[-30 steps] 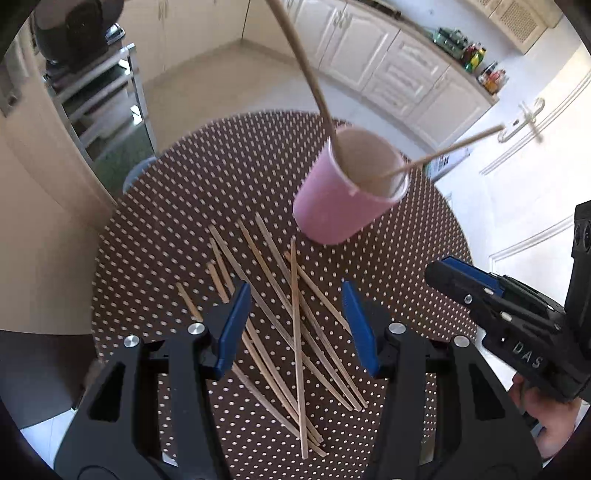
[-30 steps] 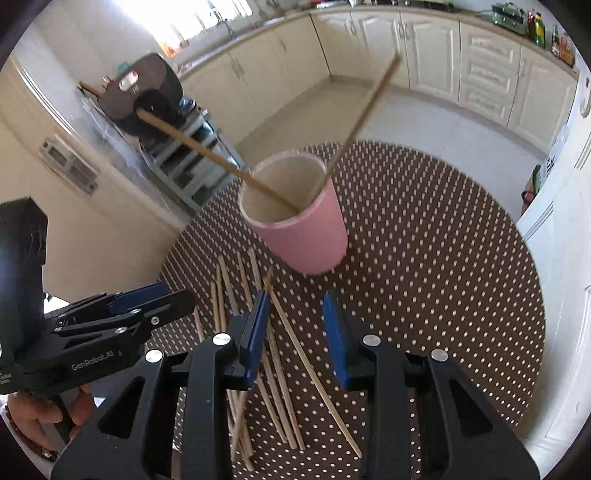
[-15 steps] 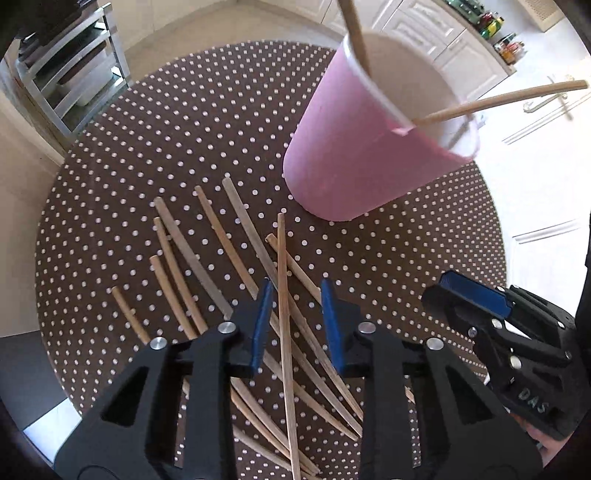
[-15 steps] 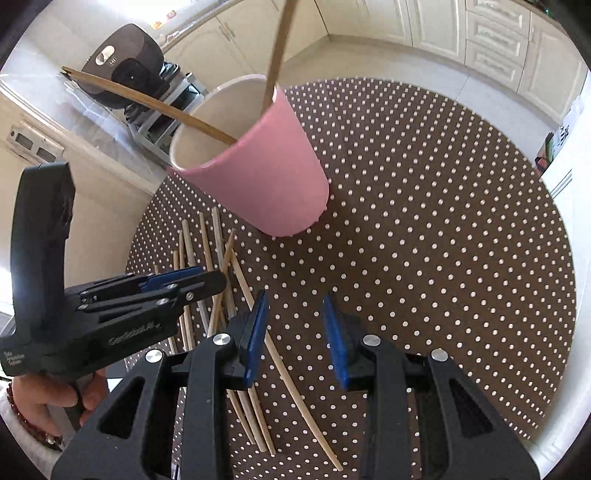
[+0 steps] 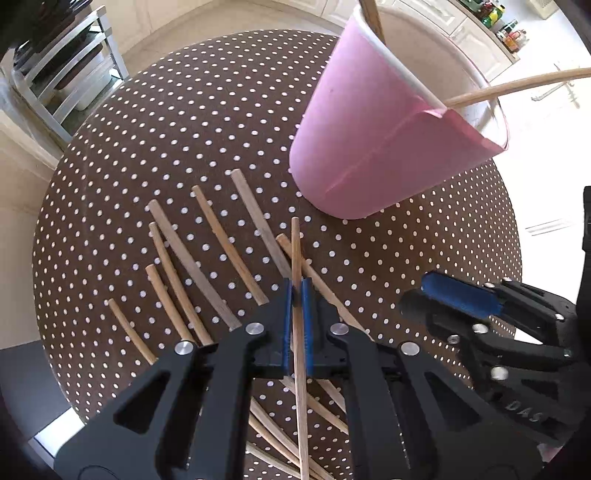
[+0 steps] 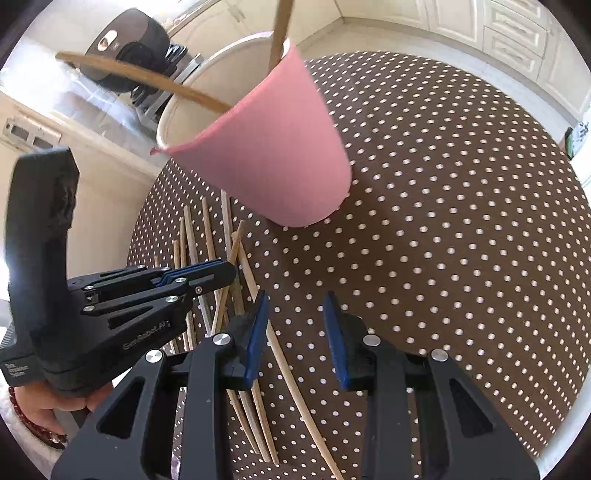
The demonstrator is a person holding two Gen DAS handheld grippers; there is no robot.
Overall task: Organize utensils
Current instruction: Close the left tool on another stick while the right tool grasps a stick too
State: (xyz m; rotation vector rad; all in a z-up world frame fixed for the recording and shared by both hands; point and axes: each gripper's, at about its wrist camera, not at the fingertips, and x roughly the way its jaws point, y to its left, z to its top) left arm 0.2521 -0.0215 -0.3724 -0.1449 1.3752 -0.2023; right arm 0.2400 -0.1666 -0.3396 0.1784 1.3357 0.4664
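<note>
1. Left gripper (image 5: 296,295), black frame with blue pads: jaws have just been closing and now pinch one thin pale wooden stick (image 5: 298,332). The stick runs lengthwise between the pads; its far tip pokes out just short of the cup, its near end leaves the bottom of the left wrist view. Also seen in the right wrist view (image 6: 221,271), jaws together, held by a hand (image 6: 40,410) with a beaded bracelet at the wrist.

2. Right gripper (image 6: 295,332), same make: jaws partly apart, nothing between the pads, poised above bare cloth just right of the stick pile. In the left wrist view it shows side-on at the right (image 5: 428,295).

3. Loose wooden sticks (image 5: 207,266), about ten, lying flat in a rough fan on the cloth under and left of the left gripper; several cross one another near the gripped stick. One long stick (image 6: 295,373) trails off toward the near table edge, passing under the right gripper's left finger.

4. Round table with brown white-dotted cloth (image 6: 443,221).

5. Pink paper cup with white interior (image 5: 376,147), upright on the cloth just beyond the stick pile. Two sticks (image 6: 147,79) lean out of it in different directions.

6. Cream kitchen cabinets (image 6: 517,33), beyond the table.

7. Metal rack (image 5: 62,77), on the floor at far left.
</note>
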